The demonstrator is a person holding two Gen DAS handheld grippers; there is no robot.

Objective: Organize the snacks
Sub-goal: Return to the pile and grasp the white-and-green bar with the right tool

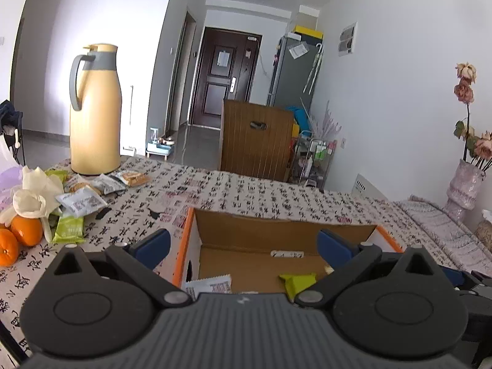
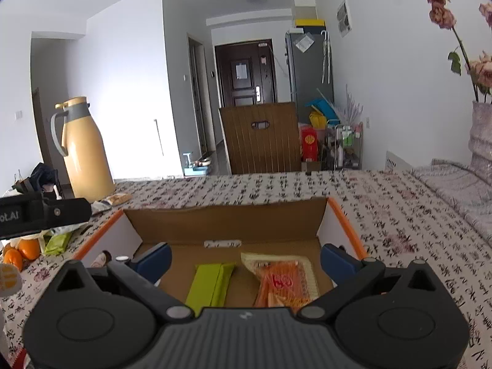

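Note:
An open cardboard box [image 1: 286, 230] with orange rims sits on the patterned tablecloth; it also shows in the right wrist view [image 2: 227, 224]. Inside lie a green packet [image 2: 210, 284], an orange-and-cream packet [image 2: 284, 279] and a white packet [image 1: 209, 284]. A pile of loose snack packets [image 1: 83, 196] lies on the table to the left, by the thermos. My left gripper [image 1: 243, 247] is open and empty over the box's left near part. My right gripper [image 2: 246, 259] is open and empty above the box's inside.
A tall yellow thermos [image 1: 93, 110] stands at the table's far left. Oranges [image 1: 18, 236] and white fabric flowers [image 1: 33, 196] lie at the left edge. A vase of dried roses [image 1: 464, 184] stands at the right. A wooden chair back [image 1: 256, 138] rises behind the table.

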